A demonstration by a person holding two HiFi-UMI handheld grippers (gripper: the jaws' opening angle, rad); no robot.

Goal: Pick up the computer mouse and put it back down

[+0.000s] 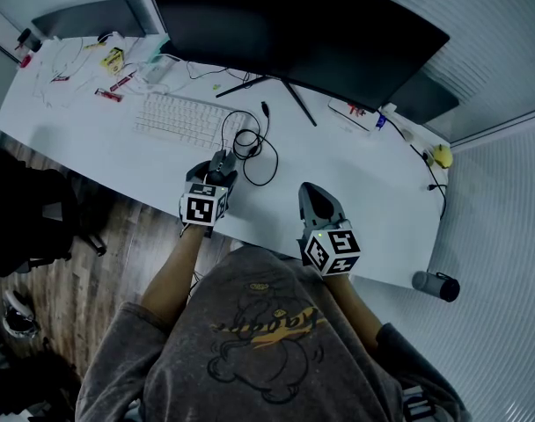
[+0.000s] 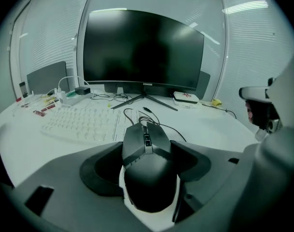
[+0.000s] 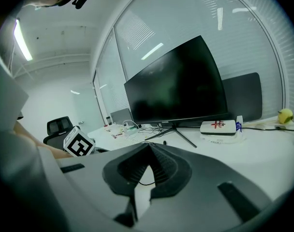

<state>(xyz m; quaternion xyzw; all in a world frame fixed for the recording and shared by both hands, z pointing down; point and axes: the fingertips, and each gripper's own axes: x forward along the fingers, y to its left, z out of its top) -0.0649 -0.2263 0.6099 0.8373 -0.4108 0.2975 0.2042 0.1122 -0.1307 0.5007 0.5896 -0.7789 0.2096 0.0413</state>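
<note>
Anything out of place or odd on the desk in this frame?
The computer mouse held in the left tool has its cable coiled on the desk, plug lying loose, connected to nothing. Otherwise nothing looks spilled or damaged.

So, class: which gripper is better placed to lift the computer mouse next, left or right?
Left. The left gripper has the computer mouse between its jaws, which press on both its sides. The right gripper sits apart, jaws together on nothing.
</note>
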